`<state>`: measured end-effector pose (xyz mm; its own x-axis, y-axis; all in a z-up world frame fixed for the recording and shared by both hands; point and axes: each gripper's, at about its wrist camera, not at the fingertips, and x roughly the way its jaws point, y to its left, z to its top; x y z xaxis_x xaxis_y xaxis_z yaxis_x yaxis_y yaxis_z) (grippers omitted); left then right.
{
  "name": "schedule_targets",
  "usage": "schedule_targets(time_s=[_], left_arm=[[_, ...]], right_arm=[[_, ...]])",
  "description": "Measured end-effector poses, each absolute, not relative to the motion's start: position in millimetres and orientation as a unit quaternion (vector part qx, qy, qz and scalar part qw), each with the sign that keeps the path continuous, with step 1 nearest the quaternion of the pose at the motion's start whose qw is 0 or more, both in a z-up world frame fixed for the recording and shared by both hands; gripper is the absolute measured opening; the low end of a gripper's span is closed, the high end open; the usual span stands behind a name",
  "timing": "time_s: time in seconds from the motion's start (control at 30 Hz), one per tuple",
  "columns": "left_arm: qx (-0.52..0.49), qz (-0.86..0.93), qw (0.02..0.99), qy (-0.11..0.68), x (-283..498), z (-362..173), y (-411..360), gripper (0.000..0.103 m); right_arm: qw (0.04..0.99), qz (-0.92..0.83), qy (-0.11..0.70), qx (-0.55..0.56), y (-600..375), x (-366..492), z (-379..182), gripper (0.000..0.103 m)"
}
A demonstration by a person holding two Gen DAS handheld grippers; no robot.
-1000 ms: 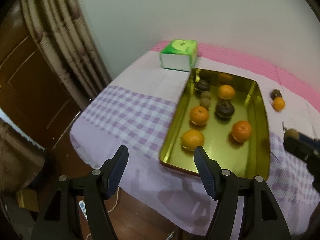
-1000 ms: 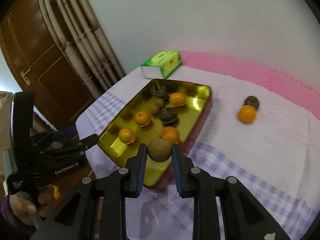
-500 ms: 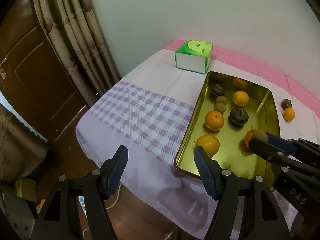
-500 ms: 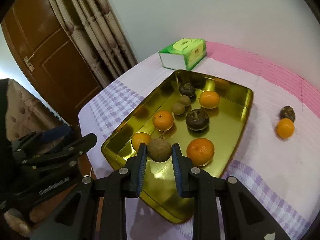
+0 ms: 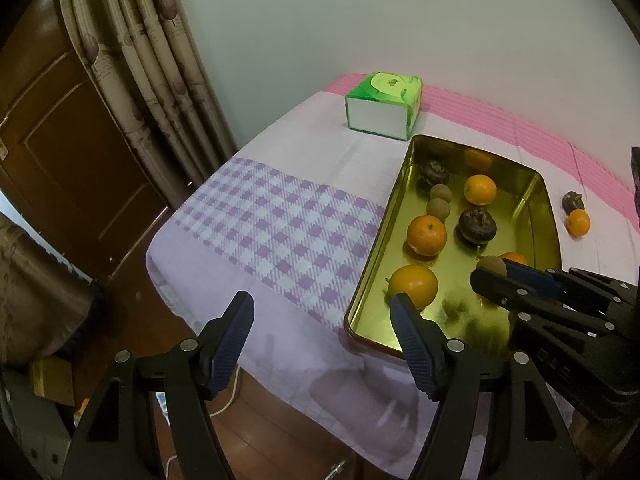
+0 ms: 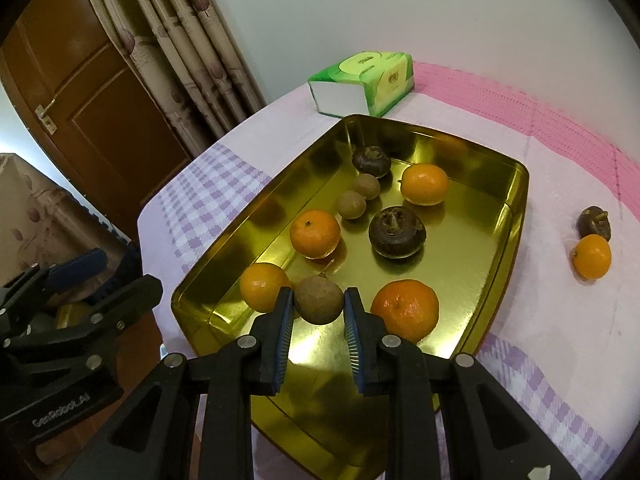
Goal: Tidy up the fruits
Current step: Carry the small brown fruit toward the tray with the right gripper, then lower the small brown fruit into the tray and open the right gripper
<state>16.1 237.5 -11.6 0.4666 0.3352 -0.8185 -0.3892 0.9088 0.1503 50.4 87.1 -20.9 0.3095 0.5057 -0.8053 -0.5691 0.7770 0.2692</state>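
Note:
My right gripper (image 6: pixel 319 300) is shut on a small round brown fruit (image 6: pixel 319 299), held just above the near end of a gold tray (image 6: pixel 520 208). In the tray lie several oranges, two dark brown fruits (image 6: pixel 397 231) and two small brown fruits (image 6: pixel 351 204). One orange (image 6: pixel 592 256) and one dark fruit (image 6: pixel 595 222) sit on the cloth right of the tray. My left gripper (image 5: pixel 320 308) is open and empty, off the table's near edge by the tray's (image 5: pixel 376 256) left corner. The left wrist view shows the held fruit (image 5: pixel 493 266) over the tray.
A green tissue box (image 6: pixel 364 80) stands behind the tray's far end. Purple checked cloth (image 5: pixel 280 224) covers the table left of the tray. A curtain (image 5: pixel 160 60) and a brown door (image 5: pixel 72 152) are beyond the table's left edge.
My right gripper carried the brown fruit left from beside the tray to low over the tray's near end. The left gripper stayed open while the tray slid right in its view.

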Motion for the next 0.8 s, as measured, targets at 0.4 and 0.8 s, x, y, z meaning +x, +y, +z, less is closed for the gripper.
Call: schedule_targets(time_s=[0.4, 0.8], left_arm=[[-0.025, 0.213, 0.855, 0.472, 16.1, -14.8, 237.6, 0.072], [-0.016, 0.213, 0.855, 0.473, 16.2, -14.9, 235.6, 0.074]], right_arm=[[0.810, 0.331, 0.482, -0.026, 89.2, 55.3, -21.2, 0.026], [0.835, 0.323, 0.446, 0.010, 66.4, 49.7, 3.1, 0.030]])
